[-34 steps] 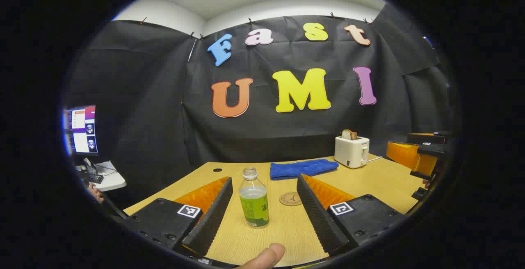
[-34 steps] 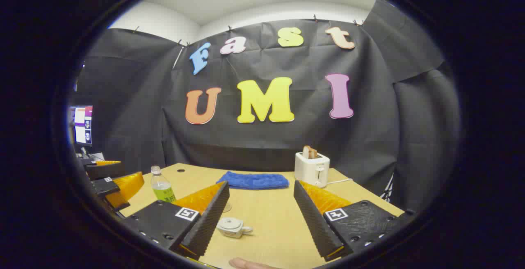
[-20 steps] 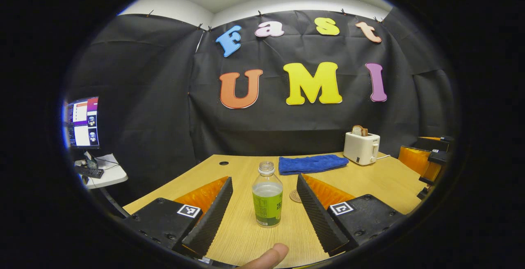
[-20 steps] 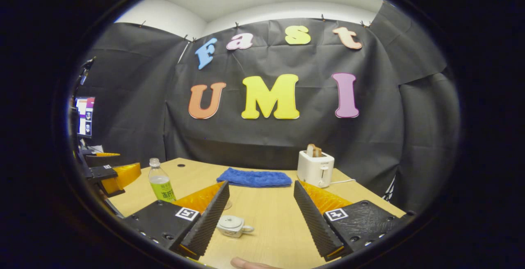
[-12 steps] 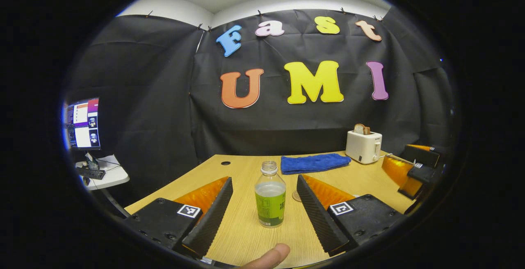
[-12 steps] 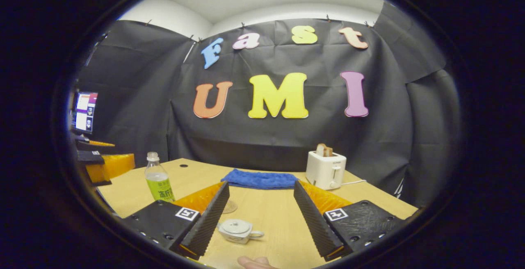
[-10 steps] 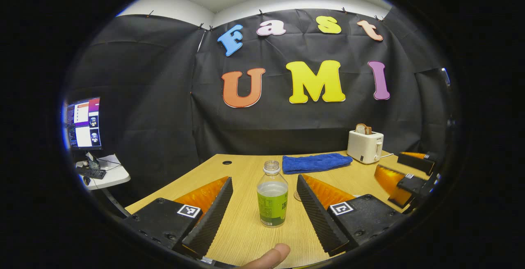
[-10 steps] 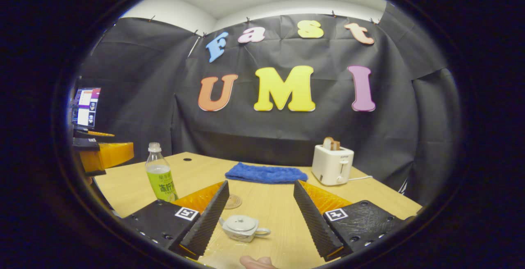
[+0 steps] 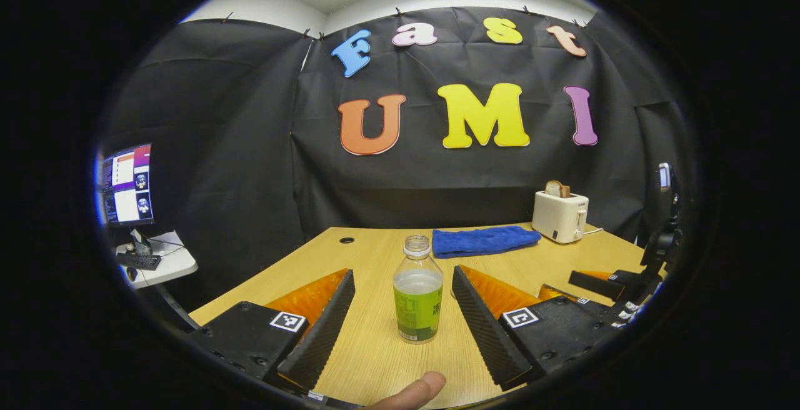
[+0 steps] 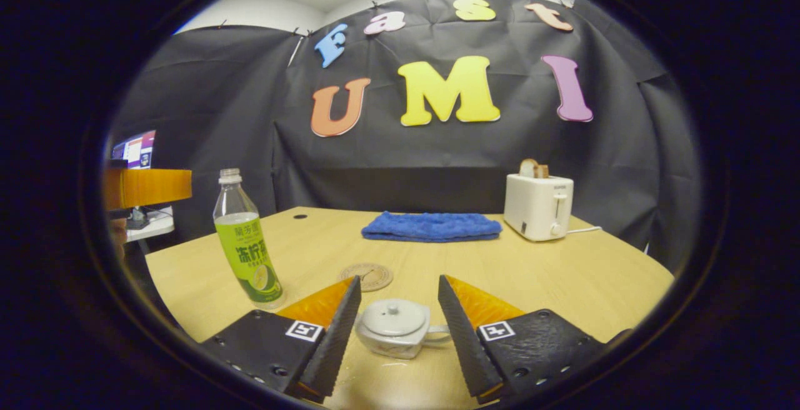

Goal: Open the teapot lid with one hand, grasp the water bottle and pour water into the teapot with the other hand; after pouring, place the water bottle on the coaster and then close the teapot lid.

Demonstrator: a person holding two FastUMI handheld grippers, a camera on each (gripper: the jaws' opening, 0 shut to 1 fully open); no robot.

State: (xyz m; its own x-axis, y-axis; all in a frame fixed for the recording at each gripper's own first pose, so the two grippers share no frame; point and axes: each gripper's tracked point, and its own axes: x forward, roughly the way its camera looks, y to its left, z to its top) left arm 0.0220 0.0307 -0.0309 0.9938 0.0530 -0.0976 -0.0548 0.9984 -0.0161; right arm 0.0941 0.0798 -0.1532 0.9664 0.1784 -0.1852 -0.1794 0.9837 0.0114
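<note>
A clear water bottle (image 9: 417,297) with a green label stands upright on the wooden table (image 9: 375,360), just ahead of my left gripper (image 9: 402,271), which is open with a finger on either side and no contact. The same bottle (image 10: 247,244) stands at the left in the right gripper view. A small white teapot (image 10: 394,335), lid (image 10: 390,315) on, sits between the open fingers of my right gripper (image 10: 399,281), untouched. The round wooden coaster (image 10: 367,275) lies just beyond the teapot. My right gripper (image 9: 615,282) also shows low over the table at the right of the left gripper view.
A folded blue towel (image 10: 431,227) and a white toaster (image 10: 537,207) holding bread stand at the back of the table. A monitor (image 9: 125,185) and a small side table are off to the left. A thumb tip (image 9: 409,391) shows at the bottom edge.
My right gripper has dropped low and moved forward, so the teapot now sits between its fingers. My left gripper has edged forward toward the bottle. Nothing has been grasped.
</note>
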